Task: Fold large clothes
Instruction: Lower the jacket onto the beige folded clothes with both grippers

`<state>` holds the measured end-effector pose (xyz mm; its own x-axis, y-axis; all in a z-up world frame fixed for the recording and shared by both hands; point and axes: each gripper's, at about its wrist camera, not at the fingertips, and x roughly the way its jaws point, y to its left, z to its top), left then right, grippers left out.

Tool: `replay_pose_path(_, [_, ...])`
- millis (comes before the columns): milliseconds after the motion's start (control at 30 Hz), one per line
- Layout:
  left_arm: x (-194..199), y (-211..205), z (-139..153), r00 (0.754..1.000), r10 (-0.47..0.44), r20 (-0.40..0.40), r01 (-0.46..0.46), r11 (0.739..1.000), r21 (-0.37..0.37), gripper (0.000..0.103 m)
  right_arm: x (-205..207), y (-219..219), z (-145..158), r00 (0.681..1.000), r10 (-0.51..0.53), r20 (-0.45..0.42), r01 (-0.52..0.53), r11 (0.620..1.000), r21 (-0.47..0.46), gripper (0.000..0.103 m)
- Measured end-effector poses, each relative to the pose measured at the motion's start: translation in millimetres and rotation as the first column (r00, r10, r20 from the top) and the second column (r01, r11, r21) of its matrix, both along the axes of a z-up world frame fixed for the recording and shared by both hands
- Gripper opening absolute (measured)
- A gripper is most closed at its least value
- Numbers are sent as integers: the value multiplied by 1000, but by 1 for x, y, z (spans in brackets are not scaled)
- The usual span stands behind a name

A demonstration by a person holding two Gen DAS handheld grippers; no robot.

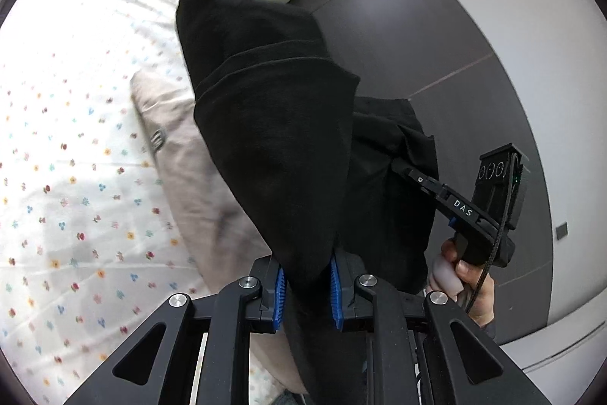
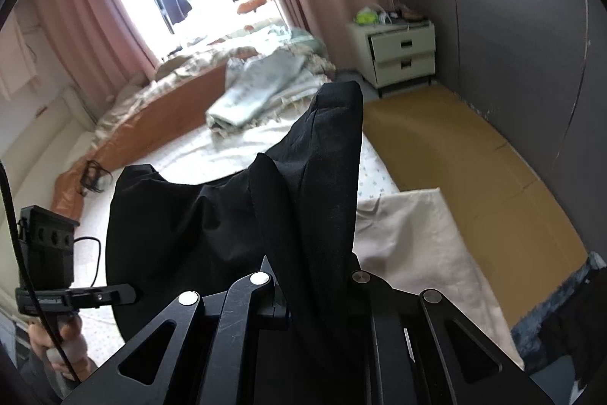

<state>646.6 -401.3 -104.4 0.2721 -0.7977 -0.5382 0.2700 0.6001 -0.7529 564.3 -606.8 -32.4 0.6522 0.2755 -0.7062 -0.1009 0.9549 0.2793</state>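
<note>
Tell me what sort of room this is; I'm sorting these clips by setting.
Most likely a bedroom in a home. A bed with a flower-print sheet and rumpled bedding fills the middle, a white nightstand stands by the grey wall, and pink curtains frame a bright window.

Black garment (image 1: 265,124) over a flowered white sheet (image 1: 68,177)
Blue pads (image 1: 335,287); pink curtains (image 2: 72,10); beige cloth (image 2: 413,234); grey wall (image 2: 504,7)

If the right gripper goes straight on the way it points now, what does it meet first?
Probably the black garment it is shut on, which hangs ahead of the right gripper; behind that, the flowered bed sheet. Depth is unclear.
</note>
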Motion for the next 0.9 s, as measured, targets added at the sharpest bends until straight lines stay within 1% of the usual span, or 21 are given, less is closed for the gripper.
replay_pose_path(100, [19, -3, -21, 1000, 6, -27, -5, 1000, 7, 21, 22, -1, -25, 999, -24, -44, 23, 1000, -20, 13])
replay_pose_path(133, [25, -6, -29, 999, 7, -31, -7, 1000, 15, 21, 30, -4, -33, 996, -59, -68, 57, 998, -28, 13])
replay_pose_path(167, [32, -7, -36, 999, 19, -45, -17, 999, 30, 21, 38, -10, -42, 988, -117, -98, 113, 993, -44, 15])
replay_pose_path(233, [42, -7, -50, 995, 46, -87, -43, 999, 30, 26, 49, -22, -58, 961, -229, -156, 216, 972, -96, 29])
replay_pose_path(267, [45, -7, -53, 994, 50, -92, -47, 998, 31, 32, 50, -25, -63, 945, -270, -184, 252, 961, -114, 39])
replay_pose_path(300, [47, -8, -54, 995, 51, -88, -47, 998, 43, 41, 49, -30, -65, 936, -292, -195, 273, 954, -121, 40])
replay_pose_path(333, [46, -10, -53, 996, 47, -72, -42, 997, 69, 44, 44, -34, -65, 931, -306, -196, 287, 950, -122, 40])
replay_pose_path(367, [44, -10, -49, 998, 41, -57, -36, 996, 86, 48, 36, -38, -62, 929, -320, -185, 300, 945, -130, 41])
replay_pose_path(467, [43, -7, -44, 998, 43, -43, -39, 994, 97, 52, 7, -49, -45, 914, -382, -138, 354, 916, -191, 54])
replay_pose_path(500, [45, -6, -43, 998, 49, -41, -45, 994, 96, 53, -9, -54, -37, 913, -392, -114, 365, 908, -203, 57])
replay_pose_path(533, [42, -4, -41, 998, 57, -37, -53, 994, 94, 54, -18, -55, -31, 912, -397, -103, 370, 906, -206, 59])
replay_pose_path(567, [40, -2, -40, 998, 60, -31, -57, 994, 96, 54, -41, -62, -24, 907, -410, -93, 386, 900, -204, 63])
replay_pose_path(633, [37, 3, -37, 998, 60, -20, -58, 994, 95, 54, -75, -73, -16, 896, -436, -82, 417, 891, -180, 64])
replay_pose_path(667, [33, 4, -33, 998, 59, -13, -58, 994, 95, 54, -82, -79, -16, 891, -446, -83, 429, 888, -164, 64])
replay_pose_path(700, [31, 6, -35, 998, 59, -8, -58, 994, 94, 54, -99, -86, -17, 883, -460, -92, 445, 884, -140, 64])
replay_pose_path(767, [20, 11, -30, 998, 56, 11, -56, 994, 97, 54, -114, -95, -26, 867, -483, -120, 473, 875, -104, 64])
replay_pose_path(833, [16, 15, -29, 998, 53, 42, -56, 994, 97, 54, -138, -104, -36, 852, -500, -154, 497, 866, -59, 64])
replay_pose_path(900, [15, 15, -30, 996, 44, 72, -50, 995, 86, 55, -144, -105, -49, 838, -515, -179, 518, 855, -33, 64])
